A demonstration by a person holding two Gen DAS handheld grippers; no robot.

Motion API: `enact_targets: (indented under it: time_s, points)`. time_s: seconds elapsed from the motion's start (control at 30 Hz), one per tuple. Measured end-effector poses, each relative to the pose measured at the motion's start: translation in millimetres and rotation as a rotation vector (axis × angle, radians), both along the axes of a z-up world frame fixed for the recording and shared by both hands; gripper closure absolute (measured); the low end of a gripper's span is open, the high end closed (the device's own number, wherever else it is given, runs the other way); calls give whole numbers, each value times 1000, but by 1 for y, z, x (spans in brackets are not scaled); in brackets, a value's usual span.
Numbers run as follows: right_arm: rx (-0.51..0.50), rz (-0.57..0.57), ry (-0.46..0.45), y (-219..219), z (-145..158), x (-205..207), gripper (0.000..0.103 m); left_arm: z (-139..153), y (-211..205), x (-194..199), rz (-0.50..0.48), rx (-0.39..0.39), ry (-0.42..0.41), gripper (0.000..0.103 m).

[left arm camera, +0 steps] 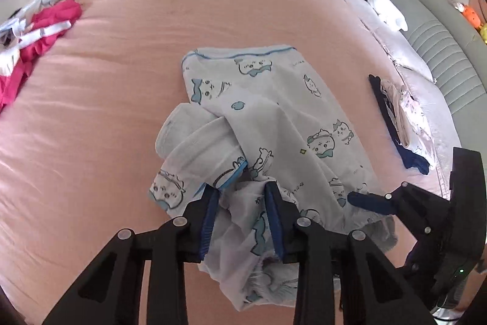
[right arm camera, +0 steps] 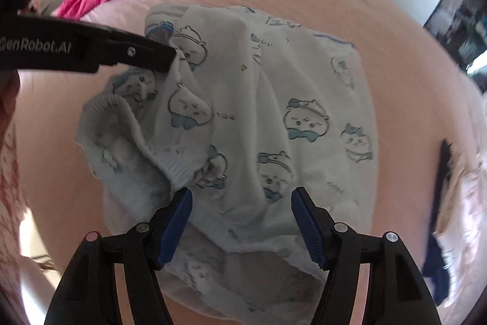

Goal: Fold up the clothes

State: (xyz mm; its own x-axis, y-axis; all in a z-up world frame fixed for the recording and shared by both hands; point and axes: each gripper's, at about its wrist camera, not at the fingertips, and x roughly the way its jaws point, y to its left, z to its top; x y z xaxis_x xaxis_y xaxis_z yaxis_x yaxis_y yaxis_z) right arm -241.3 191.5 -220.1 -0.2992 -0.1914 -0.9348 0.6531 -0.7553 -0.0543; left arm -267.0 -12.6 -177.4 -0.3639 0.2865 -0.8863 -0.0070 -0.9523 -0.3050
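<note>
A white pyjama garment with blue cartoon prints point(left arm camera: 274, 118) lies crumpled on the pink bed point(left arm camera: 106, 111). My left gripper point(left arm camera: 242, 191) is closed partway on a bunched fold of the garment near its blue-trimmed edge, with cloth between the pads. In the right wrist view the left gripper point(right arm camera: 170, 60) pinches the garment point(right arm camera: 258, 118) at its upper left. My right gripper point(right arm camera: 242, 197) is open above the garment's near edge, by the elastic waistband point(right arm camera: 170, 163). It also shows in the left wrist view point(left arm camera: 359, 200) at the garment's right side.
A heap of magenta and white clothes point(left arm camera: 39, 29) lies at the far left of the bed. A stack of folded clothes, dark blue and pale print point(left arm camera: 401, 118), sits at the right edge. A grey headboard point(left arm camera: 441, 44) stands beyond it.
</note>
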Motion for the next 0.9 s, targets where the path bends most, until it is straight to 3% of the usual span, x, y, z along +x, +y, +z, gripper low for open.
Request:
enact_targets:
  time_s: [0.17, 0.27, 0.37, 0.43, 0.47, 0.5, 0.53, 0.57, 0.8, 0.9]
  points:
    - [21, -29, -78, 14, 15, -6, 36, 11, 4, 11, -4, 16, -193, 71]
    - [55, -30, -98, 27, 24, -9, 36, 9, 10, 35, 40, -54, -268, 47]
    - [89, -30, -120, 40, 33, -12, 36, -4, 20, 45, 92, -102, -320, 47]
    - [117, -5, -199, 41, 15, -17, 36, -13, 26, 49, 122, -130, -352, 47]
    - [131, 9, -236, 41, 6, -19, 36, -16, 28, 49, 126, -124, -356, 52]
    - [150, 41, -236, 39, 2, -18, 36, -16, 30, 48, 122, -126, -357, 71]
    - [168, 74, -236, 37, -2, -17, 36, -17, 32, 47, 118, -129, -359, 80]
    - [185, 104, -236, 35, -5, -16, 36, -11, 33, 46, 106, -144, -337, 84]
    - [58, -21, -195, 23, 10, -41, 36, 32, 2, 28, 58, -109, -192, 88]
    - [55, -58, -216, 7, 8, -46, 36, 43, -10, 21, -2, -84, -185, 88]
